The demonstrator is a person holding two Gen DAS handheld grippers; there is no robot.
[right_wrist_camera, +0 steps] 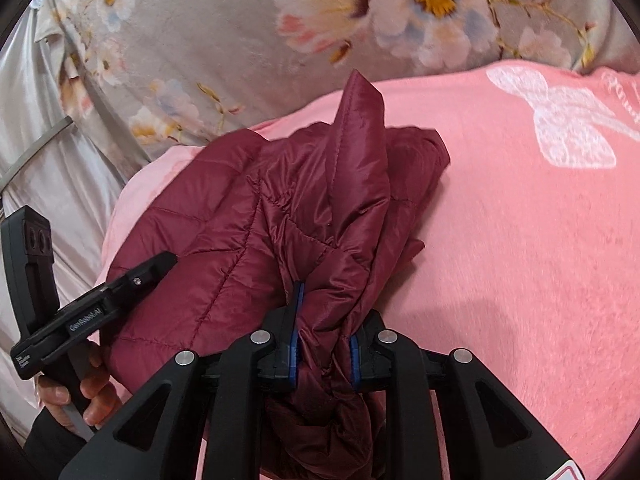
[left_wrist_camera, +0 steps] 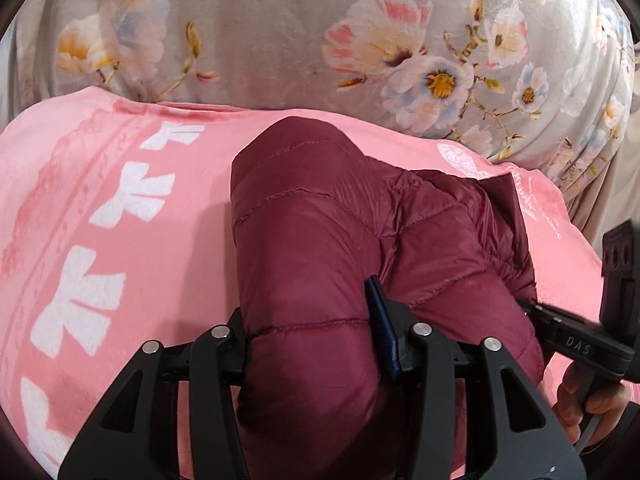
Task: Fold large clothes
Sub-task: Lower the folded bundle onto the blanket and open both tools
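Left grip: my left gripper [left_wrist_camera: 316,344] is clamped on a thick padded fold of the dark red quilted puffer jacket [left_wrist_camera: 340,240]; the jaws stand fairly wide only because the puffy layers fill the whole gap between them.

Right grip: my right gripper [right_wrist_camera: 324,344] is pinched narrowly on a gathered, crumpled bunch of the same jacket [right_wrist_camera: 280,208], the blue pads [right_wrist_camera: 295,344] pressing the cloth from both sides.

Why held so: I judge that I hold two points of one edge so the doubled layers stay together while the bundle is laid down.

Jacket's place: it lies bunched on the pink fleece blanket with white bow prints [left_wrist_camera: 80,220], its far end resting there, its near end in my jaws; one stiff peak of fabric stands up in the right wrist view.

Hands: a hand [right_wrist_camera: 80,404] grips the handle of the left tool, seen from the right wrist camera.

Surface: soft and springy, I judge, so the jacket sinks a little and does not slide.

Beyond: a grey plush cover with pale flowers [left_wrist_camera: 280,40] lies behind the pink blanket; pale silvery cloth [right_wrist_camera: 52,184] hangs at the left edge.

Room: nothing more of it shows.
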